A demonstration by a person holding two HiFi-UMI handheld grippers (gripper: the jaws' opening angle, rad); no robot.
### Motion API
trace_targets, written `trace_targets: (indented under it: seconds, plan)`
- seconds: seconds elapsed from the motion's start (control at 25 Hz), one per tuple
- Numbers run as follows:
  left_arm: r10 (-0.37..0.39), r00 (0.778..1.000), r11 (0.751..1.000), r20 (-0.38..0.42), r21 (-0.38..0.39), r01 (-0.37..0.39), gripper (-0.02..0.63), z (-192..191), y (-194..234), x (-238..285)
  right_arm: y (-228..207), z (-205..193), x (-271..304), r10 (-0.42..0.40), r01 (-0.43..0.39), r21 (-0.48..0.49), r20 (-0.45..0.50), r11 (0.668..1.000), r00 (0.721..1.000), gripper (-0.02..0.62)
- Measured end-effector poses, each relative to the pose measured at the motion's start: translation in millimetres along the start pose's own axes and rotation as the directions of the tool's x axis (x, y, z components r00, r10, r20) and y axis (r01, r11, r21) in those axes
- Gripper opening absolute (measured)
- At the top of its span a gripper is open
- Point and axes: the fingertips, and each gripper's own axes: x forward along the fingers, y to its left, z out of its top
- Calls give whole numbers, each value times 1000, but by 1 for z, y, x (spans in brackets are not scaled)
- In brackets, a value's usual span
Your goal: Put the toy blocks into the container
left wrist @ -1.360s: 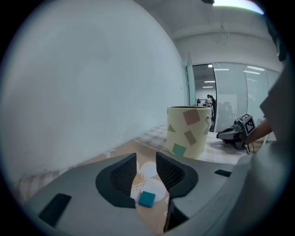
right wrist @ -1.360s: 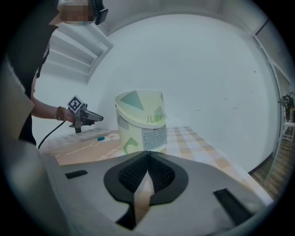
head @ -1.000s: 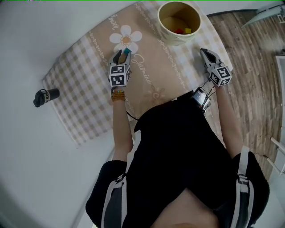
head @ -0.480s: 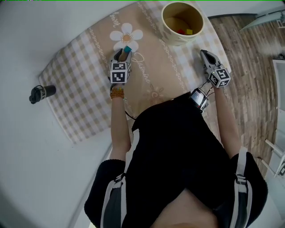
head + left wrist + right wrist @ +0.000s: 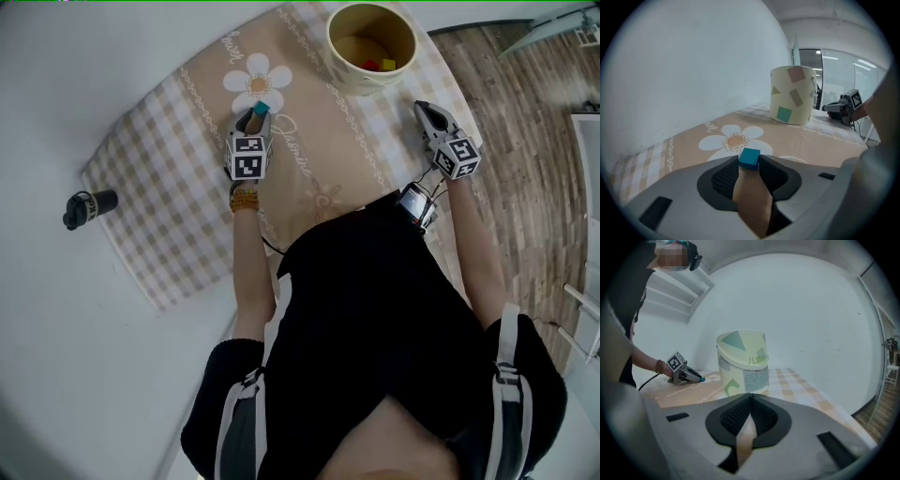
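One teal block (image 5: 749, 158) sits pinched between the two fingertips of the left gripper (image 5: 749, 162), low over a printed daisy (image 5: 735, 139) on the cloth (image 5: 820, 143). These jaws have just been closing, and their pads now press on the block's two sides. In the head view the same teal block (image 5: 261, 109) shows as a small spot at the tip of the left gripper (image 5: 255, 114).

There is one container (image 5: 330, 42), a pale round tub standing upright at the far end of the cloth (image 5: 178, 197), well apart from the held block. Only the head view looks into it: two blocks lie inside, one red block (image 5: 372, 66) and one yellow block (image 5: 388, 64), touching each other. Both gripper views show only the container's outer wall (image 5: 792, 96) (image 5: 743, 364) with its coloured patches.

The right gripper (image 5: 422, 106) lies near the container, its fingertips pressed together with nothing between them (image 5: 750, 397).

One small black object (image 5: 89, 206) lies on the white table (image 5: 56, 309), off the cloth; only the head view shows it.
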Motion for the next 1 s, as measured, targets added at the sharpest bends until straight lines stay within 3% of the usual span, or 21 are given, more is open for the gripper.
trace_targets:
  seconds: [0.4, 0.8, 1.0]
  plan:
    - [-17, 991, 1000, 135, 26, 14, 143, 65, -12, -31, 0, 2, -1, 4, -4, 3, 9, 1000, 1000, 5]
    - [-62, 959, 977, 278, 214, 1, 142, 174, -40, -59, -3, 3, -2, 7, -7, -2, 15, 1000, 1000, 6]
    - [-148, 929, 951, 338, 306, 40, 141, 229, -73, -65, 0, -1, -3, -2, 2, 14, 16, 1000, 1000, 6]
